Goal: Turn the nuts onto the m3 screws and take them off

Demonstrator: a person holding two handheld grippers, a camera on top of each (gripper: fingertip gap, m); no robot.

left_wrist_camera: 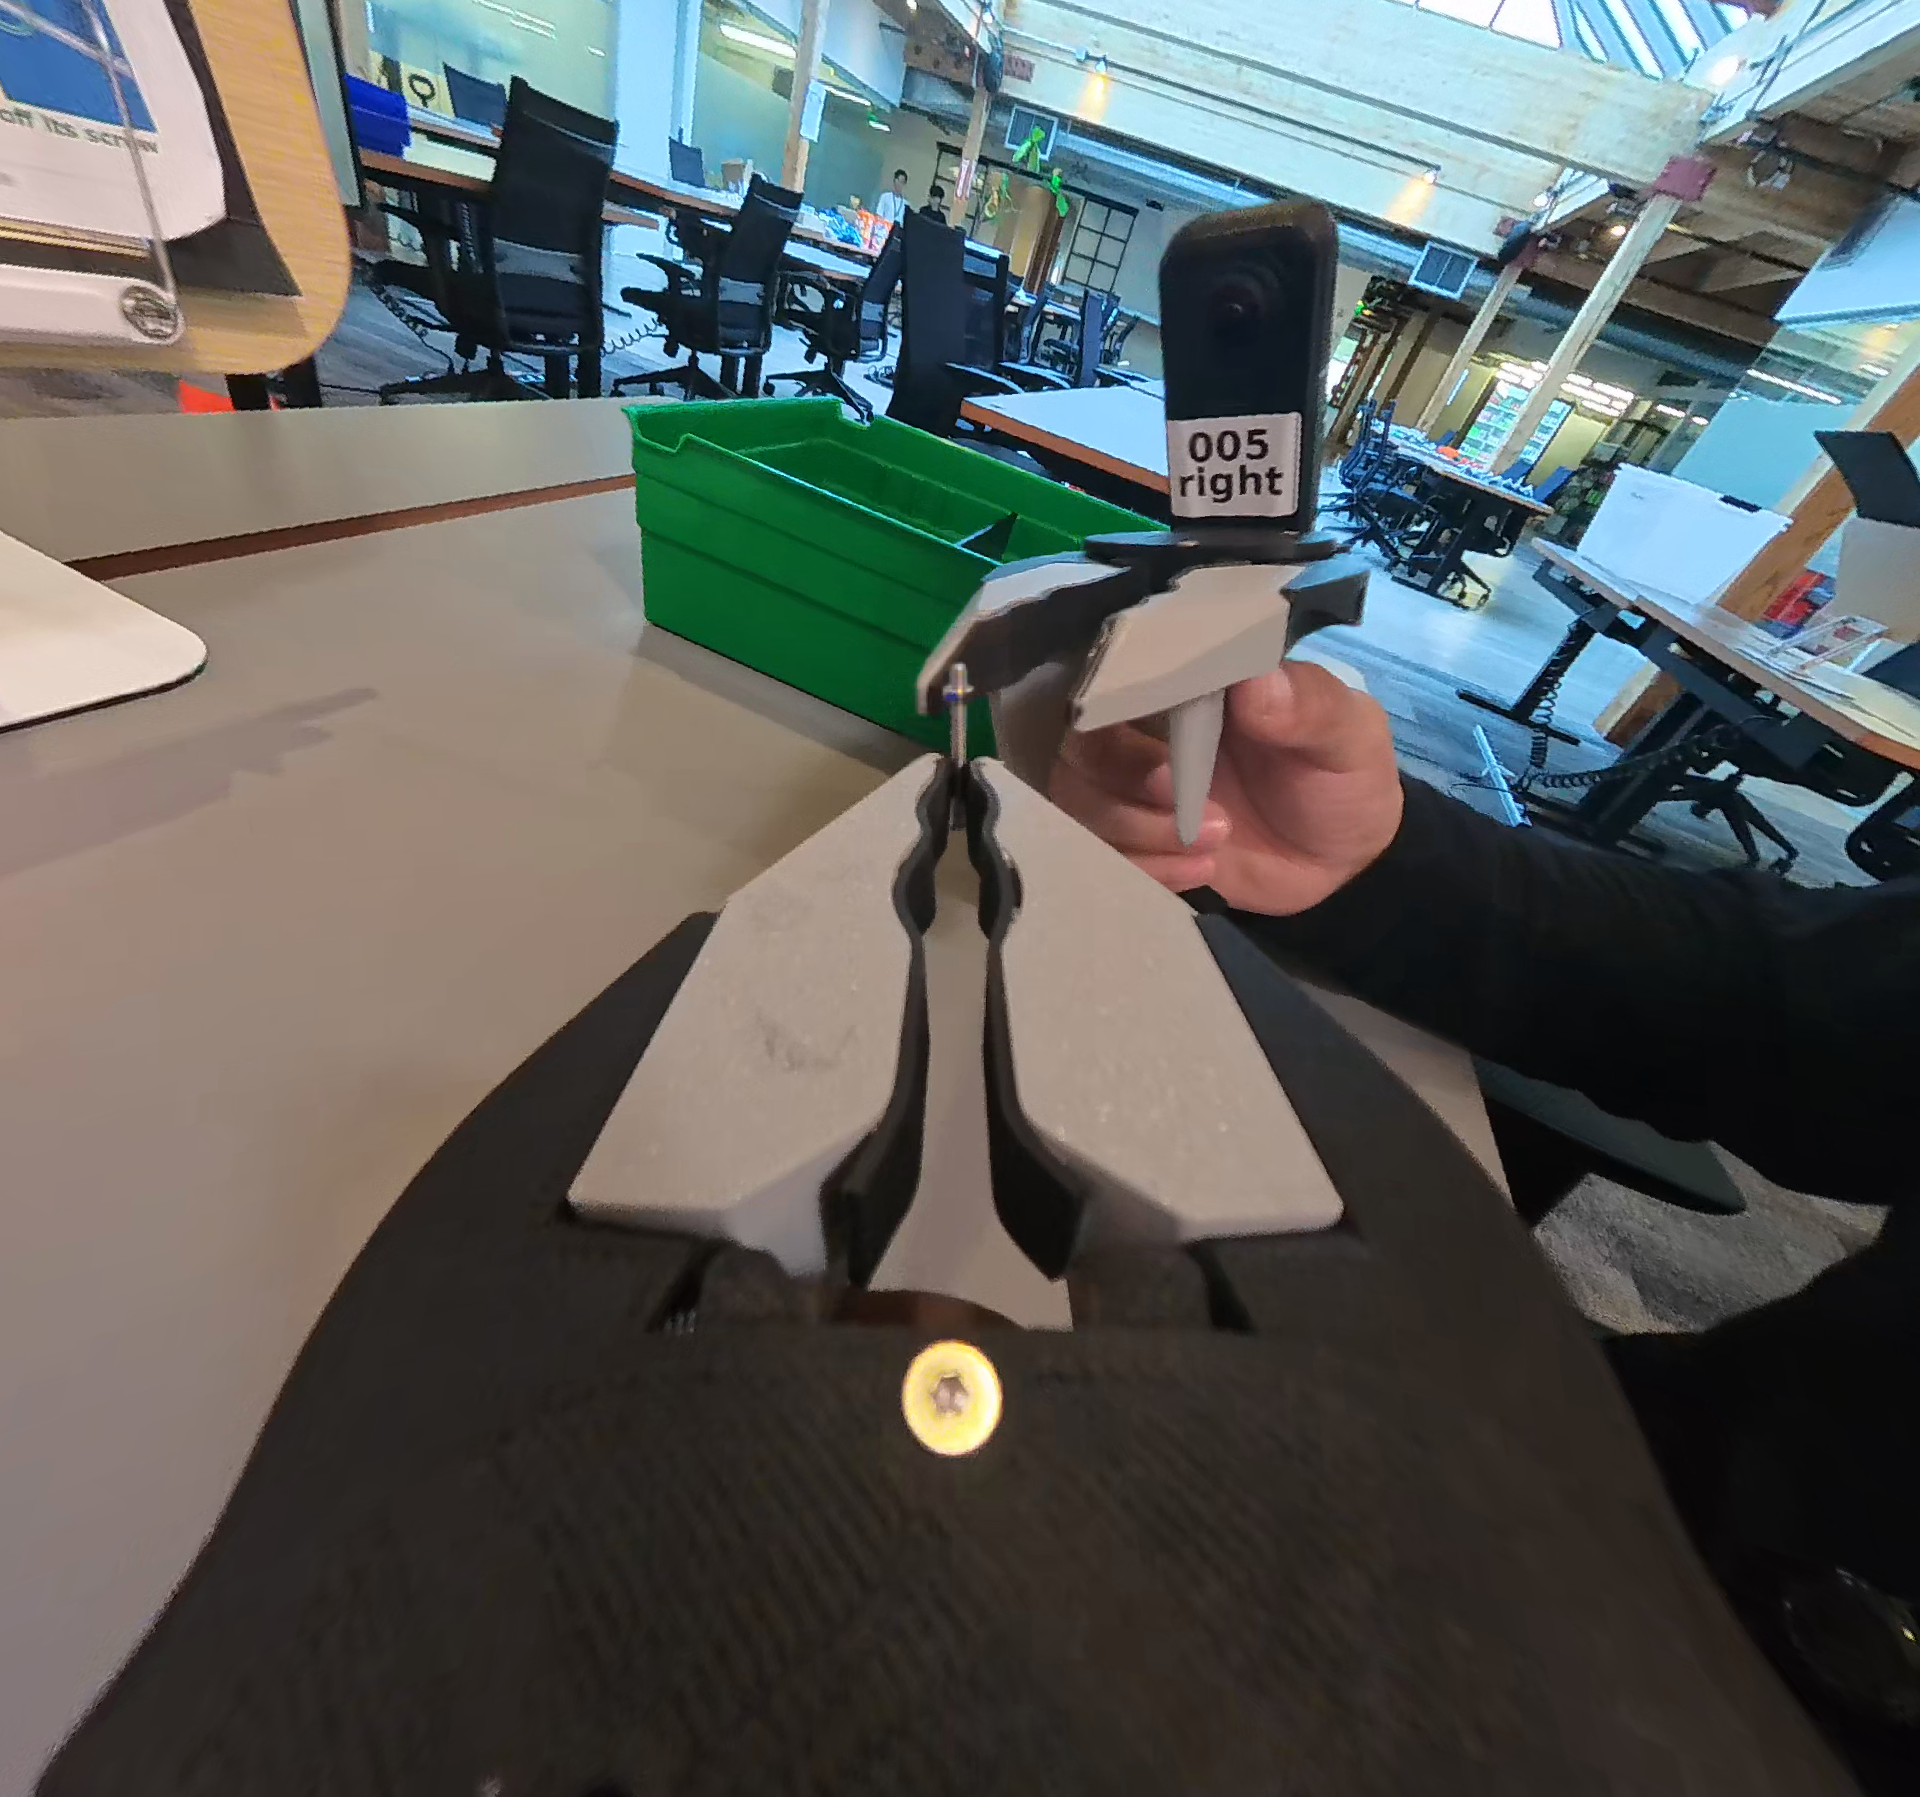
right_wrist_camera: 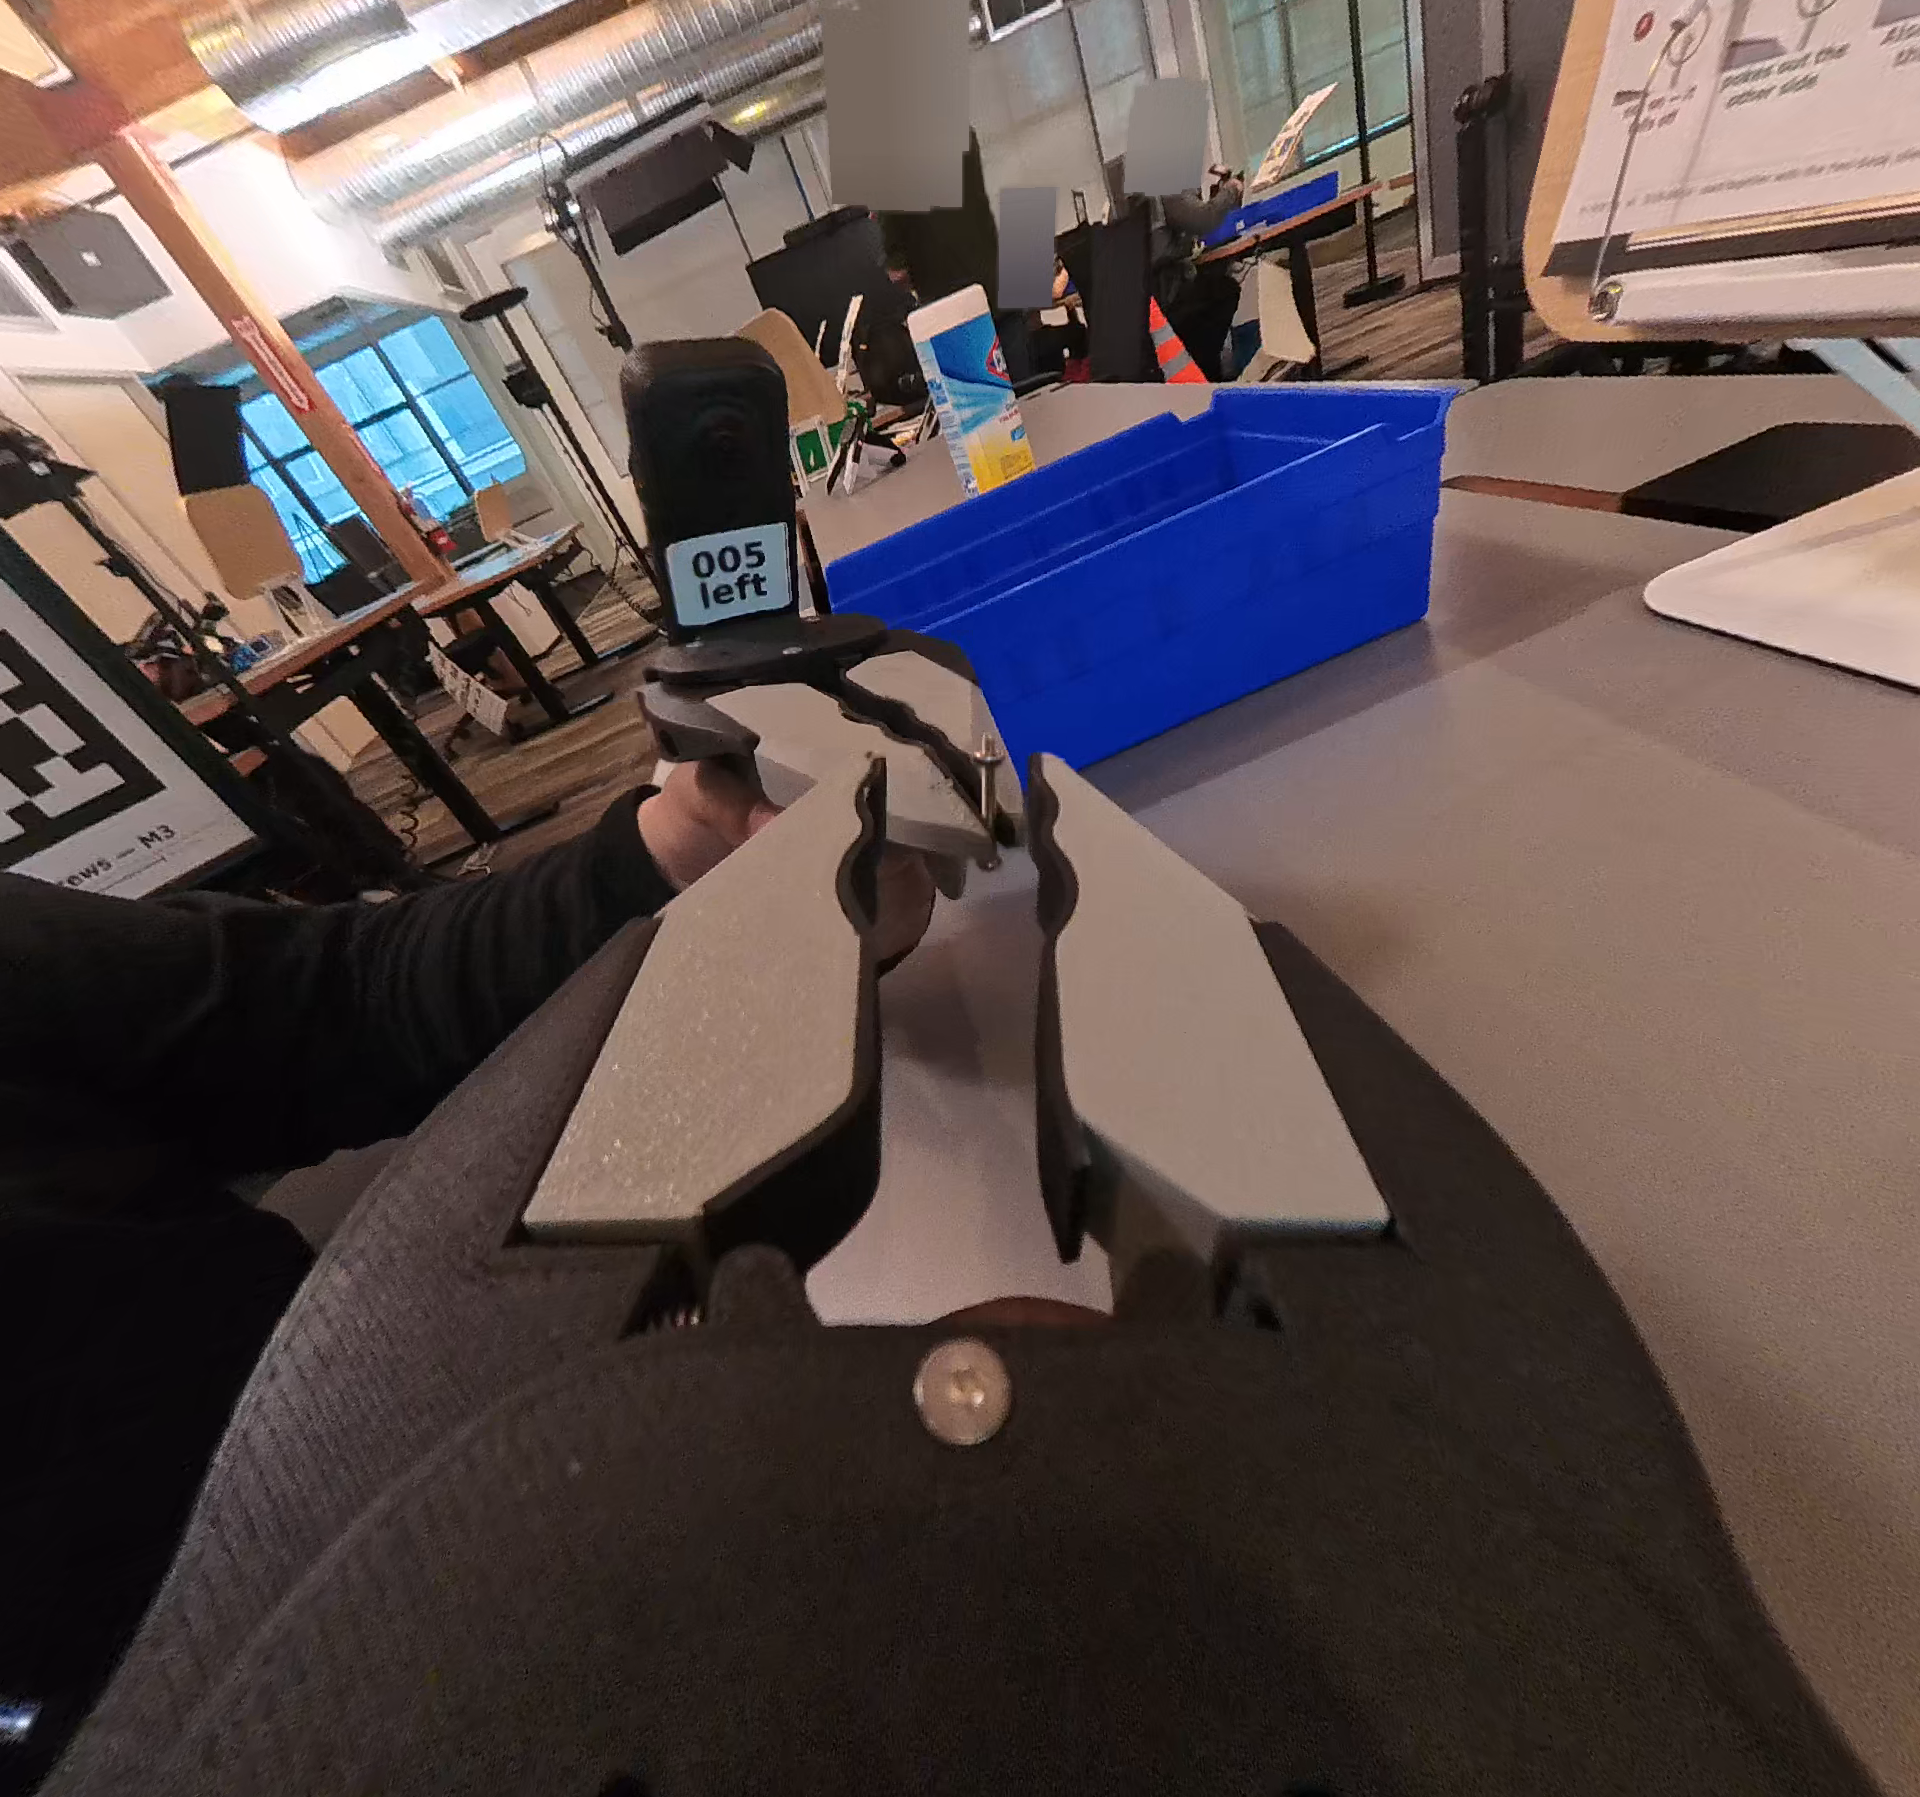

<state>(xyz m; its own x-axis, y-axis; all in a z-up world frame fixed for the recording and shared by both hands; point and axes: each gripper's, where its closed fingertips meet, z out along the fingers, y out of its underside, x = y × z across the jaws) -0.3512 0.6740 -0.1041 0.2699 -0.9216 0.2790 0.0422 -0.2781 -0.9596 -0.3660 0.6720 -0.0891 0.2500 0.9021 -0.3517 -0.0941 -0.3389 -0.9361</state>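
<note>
The grey table [left_wrist_camera: 312, 812] carries two parts bins, and all positions below are given relative to the M3 screw [left_wrist_camera: 958, 724].

Left of the screw, as the person sits, stands the blue bin [right_wrist_camera: 1195, 584], well apart from it. Its contents are not visible.

The left gripper [left_wrist_camera: 956, 791] is clamped on the lower end of the screw, jaws drawn narrow around the shank. The screw stands upright out of the fingertips, well above the table. This hold probably serves as a vise: it fixes the screw against rotation and leaves the upper shank exposed for threading.

A small nut [left_wrist_camera: 957, 679] appears to sit at the top of the screw, though it is too small to confirm how far it is threaded.

The right gripper [right_wrist_camera: 961, 812] is at the upper end of the screw with its jaws spread wide and holding nothing. In the right wrist view the screw [right_wrist_camera: 985, 781] lies in the gap between the fingertips, nearer the right-hand one. This placement suggests the gripper is positioned to close on the nut and turn it.

The person's right hand [left_wrist_camera: 1268, 791] grips the handle below that gripper.

Behind and right of the screw stands the green bin [left_wrist_camera: 790, 542], near but apart.
</note>
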